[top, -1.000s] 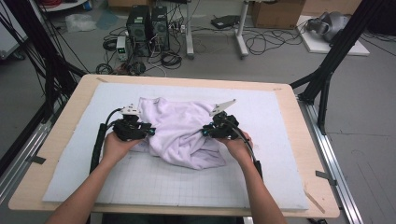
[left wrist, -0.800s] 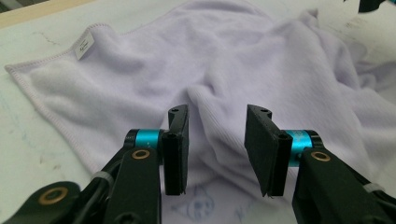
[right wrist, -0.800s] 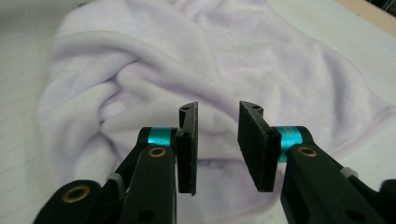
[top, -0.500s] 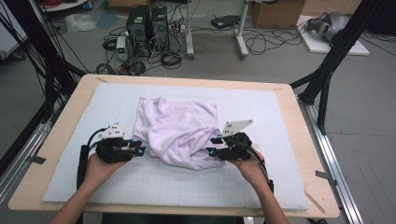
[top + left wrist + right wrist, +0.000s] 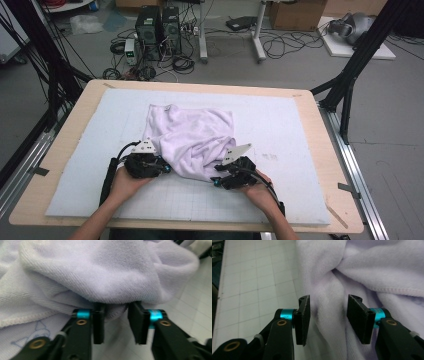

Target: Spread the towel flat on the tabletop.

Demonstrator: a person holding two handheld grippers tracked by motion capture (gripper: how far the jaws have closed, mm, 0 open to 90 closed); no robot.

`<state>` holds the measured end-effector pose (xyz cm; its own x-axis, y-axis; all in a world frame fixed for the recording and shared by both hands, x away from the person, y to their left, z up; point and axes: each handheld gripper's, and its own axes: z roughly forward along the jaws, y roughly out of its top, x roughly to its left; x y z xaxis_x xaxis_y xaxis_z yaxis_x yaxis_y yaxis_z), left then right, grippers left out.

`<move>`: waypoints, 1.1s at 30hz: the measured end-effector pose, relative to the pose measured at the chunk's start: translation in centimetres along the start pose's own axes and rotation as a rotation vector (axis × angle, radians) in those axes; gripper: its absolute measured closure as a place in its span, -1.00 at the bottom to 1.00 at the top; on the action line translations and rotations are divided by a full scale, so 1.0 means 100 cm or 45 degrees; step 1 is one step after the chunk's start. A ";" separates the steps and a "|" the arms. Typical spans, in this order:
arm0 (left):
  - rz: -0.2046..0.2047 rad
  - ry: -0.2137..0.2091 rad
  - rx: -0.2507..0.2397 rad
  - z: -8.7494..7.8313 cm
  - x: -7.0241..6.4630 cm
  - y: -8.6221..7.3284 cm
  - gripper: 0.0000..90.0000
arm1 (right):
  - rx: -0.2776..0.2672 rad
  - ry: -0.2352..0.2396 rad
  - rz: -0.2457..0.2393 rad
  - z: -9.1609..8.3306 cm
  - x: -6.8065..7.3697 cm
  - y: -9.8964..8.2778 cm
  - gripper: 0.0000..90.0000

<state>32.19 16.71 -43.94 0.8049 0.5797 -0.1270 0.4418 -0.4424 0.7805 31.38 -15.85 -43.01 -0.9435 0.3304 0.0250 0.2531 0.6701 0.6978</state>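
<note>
Pale lilac towel [image 5: 192,140] lies bunched in a loose heap on the gridded white mat [image 5: 280,200], near the middle, toward the person's side of the wooden table [image 5: 65,150].

Terry cloth: soft, limp, light by the look of it. It will sag and drag rather than hold any shape, and the pile should give good friction to the pads.

Left gripper [image 5: 116,322] at the heap's near-left edge; jaws have just been closing, a rolled fold [image 5: 115,310] sits between them, a gap shows, not yet pinched.

Right gripper [image 5: 328,317] at the near-right edge; jaws have just been opening, standing apart either side of a ridge of cloth, not pressing.

Best hold, I judge: the stitched hem [image 5: 22,319] or a corner, single layer. A thick roll may slip out or lift several layers at once.
</note>
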 end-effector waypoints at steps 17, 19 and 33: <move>0.021 0.074 -0.112 -0.053 -0.001 0.013 0.90 | -0.081 0.013 -0.014 -0.022 0.009 0.008 0.89; 0.026 0.090 -0.129 -0.064 0.000 0.017 0.90 | -0.141 -0.005 -0.018 -0.034 0.010 0.014 0.90; -0.034 0.205 -0.146 -0.100 0.028 0.009 0.91 | -0.200 -0.086 0.005 -0.067 -0.001 0.019 0.90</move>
<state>30.84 24.81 -37.45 0.7155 0.6963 -0.0565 0.4067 -0.3494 0.8441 30.51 -19.02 -36.87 -0.9247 0.3804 -0.0167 0.2153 0.5584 0.8011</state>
